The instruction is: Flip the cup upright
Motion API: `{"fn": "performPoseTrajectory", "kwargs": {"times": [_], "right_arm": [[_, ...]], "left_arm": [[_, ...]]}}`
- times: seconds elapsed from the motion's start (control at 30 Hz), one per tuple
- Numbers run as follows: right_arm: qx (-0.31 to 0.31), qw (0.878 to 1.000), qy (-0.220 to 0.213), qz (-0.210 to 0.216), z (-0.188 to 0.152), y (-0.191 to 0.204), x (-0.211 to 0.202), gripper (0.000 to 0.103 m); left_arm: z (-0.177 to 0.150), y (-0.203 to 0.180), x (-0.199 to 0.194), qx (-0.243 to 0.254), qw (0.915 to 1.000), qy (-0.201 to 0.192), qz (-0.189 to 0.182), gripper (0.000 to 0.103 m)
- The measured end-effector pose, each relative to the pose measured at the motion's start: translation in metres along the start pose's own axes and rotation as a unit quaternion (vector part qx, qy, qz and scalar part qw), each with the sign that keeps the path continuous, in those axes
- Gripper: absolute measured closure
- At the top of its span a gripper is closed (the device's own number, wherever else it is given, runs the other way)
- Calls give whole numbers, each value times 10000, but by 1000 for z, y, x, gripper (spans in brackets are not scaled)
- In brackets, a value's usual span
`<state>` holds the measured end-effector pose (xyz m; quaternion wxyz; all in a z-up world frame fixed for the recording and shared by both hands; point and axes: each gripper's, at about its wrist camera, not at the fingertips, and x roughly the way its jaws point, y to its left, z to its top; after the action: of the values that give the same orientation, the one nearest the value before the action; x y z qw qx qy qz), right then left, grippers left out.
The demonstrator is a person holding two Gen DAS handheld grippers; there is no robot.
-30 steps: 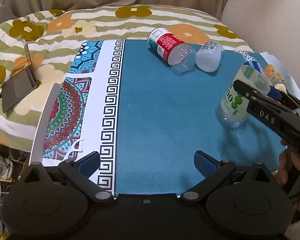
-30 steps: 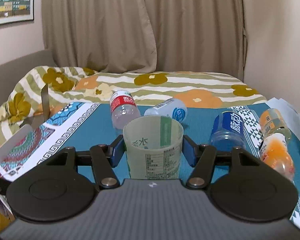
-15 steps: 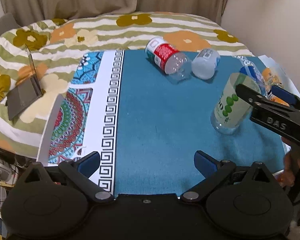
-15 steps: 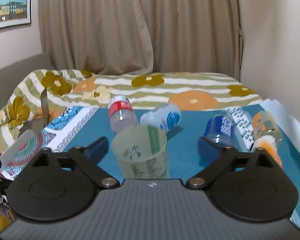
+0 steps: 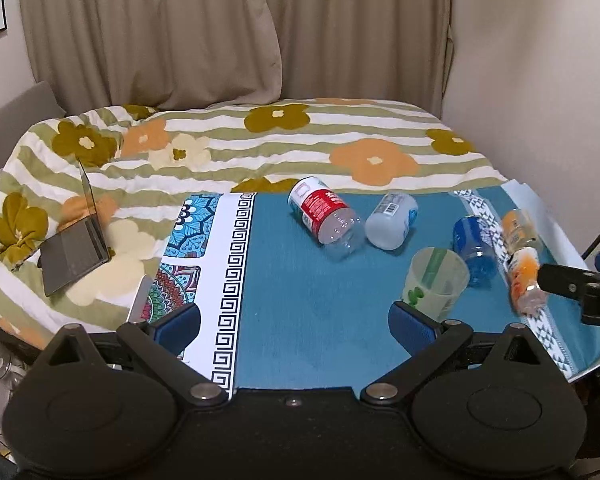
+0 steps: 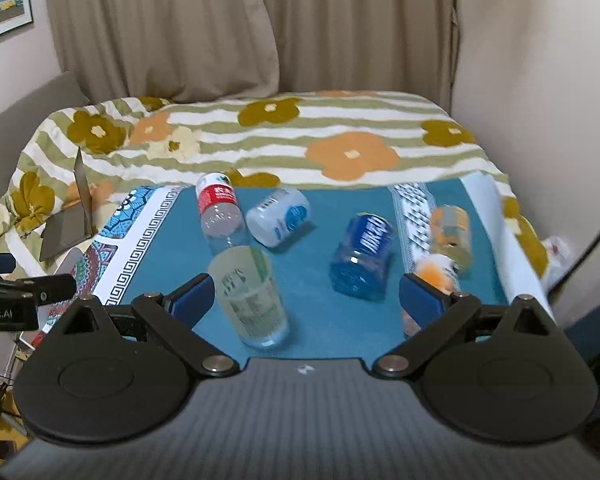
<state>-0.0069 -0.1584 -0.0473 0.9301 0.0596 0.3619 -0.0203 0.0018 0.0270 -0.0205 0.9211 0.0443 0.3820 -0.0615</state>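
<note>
A translucent green-printed cup [image 6: 250, 294] stands upright, mouth up, on the teal mat [image 6: 312, 320]. It also shows in the left wrist view [image 5: 434, 282]. My right gripper [image 6: 306, 300] is open and empty, and the cup stands just inside its left finger [image 6: 190, 300], free of both. My left gripper [image 5: 294, 324] is open and empty over the mat's near edge, the cup just beyond its right finger [image 5: 414, 324]. The right gripper's tip [image 5: 572, 280] shows at the far right of the left wrist view.
Several plastic bottles lie on their sides: red-labelled [image 6: 218, 210], white [image 6: 278, 216], blue [image 6: 362, 258], and two orange [image 6: 446, 240] at the right edge. A laptop [image 5: 74, 246] stands open on the flowered bedspread [image 5: 260, 148] at left. A wall stands at right.
My right gripper opened and let go of the cup, then drew back and up. The cup now stands free on the mat. My left gripper tilted up and back.
</note>
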Motion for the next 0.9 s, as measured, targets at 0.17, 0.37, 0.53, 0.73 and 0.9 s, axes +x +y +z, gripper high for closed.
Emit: {"fn": "performPoseTrajectory", "kwargs": {"times": [0.17, 0.37, 0.53, 0.73, 0.9], "right_arm": [[-4, 9994, 272, -237, -6, -8, -9, 0], [-103, 9964, 767, -349, -16, -12, -1, 0], [122, 9949, 954, -291, -20, -19, 1, 0], [205, 9946, 958, -327, -20, -22, 1, 0], [203, 9947, 948, -332, -19, -24, 1, 0]], "left_arm": [[-6, -8, -10, 154, 9995, -193, 178, 1], [-18, -14, -9, 136, 9994, -231, 219, 1], [-20, -20, -11, 239, 9993, -211, 213, 1], [-18, -22, -8, 169, 9998, -93, 50, 1], [-17, -23, -8, 199, 9997, -103, 53, 1]]}}
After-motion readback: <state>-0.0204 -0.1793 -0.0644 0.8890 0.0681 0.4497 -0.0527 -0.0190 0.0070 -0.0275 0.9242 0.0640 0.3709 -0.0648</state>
